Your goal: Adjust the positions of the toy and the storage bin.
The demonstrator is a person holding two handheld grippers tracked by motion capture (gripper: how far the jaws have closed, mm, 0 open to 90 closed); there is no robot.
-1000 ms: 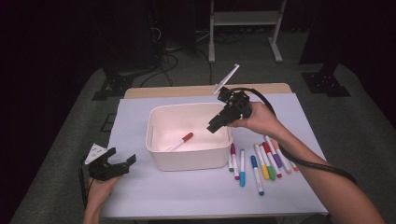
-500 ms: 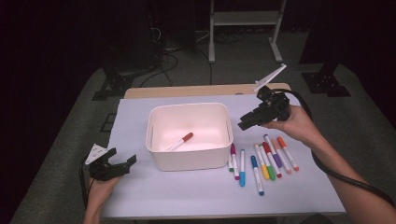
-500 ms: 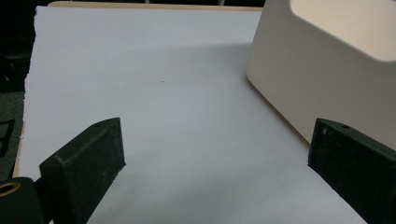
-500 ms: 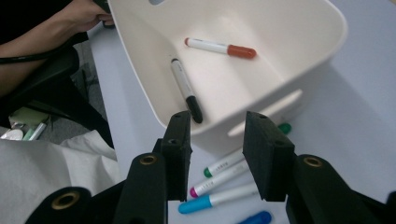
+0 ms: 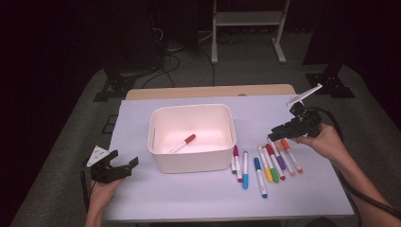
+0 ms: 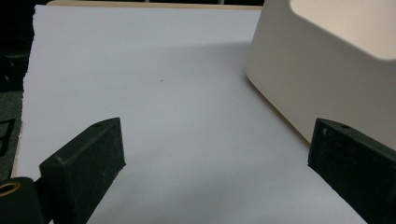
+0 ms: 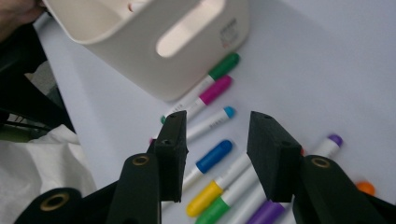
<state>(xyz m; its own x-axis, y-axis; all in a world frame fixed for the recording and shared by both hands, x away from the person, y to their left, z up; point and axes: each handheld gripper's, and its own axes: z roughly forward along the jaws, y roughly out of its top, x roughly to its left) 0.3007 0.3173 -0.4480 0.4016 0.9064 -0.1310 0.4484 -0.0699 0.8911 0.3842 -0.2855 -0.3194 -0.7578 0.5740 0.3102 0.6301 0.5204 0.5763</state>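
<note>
Your right claw (image 5: 279,129) hangs open and empty over the markers (image 5: 269,163), at the bin's (image 5: 191,163) three o'clock, ready to pick.

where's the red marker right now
In the high view, the red marker lies inside the white bin at table centre, on its floor, left of the row of loose markers.
</note>
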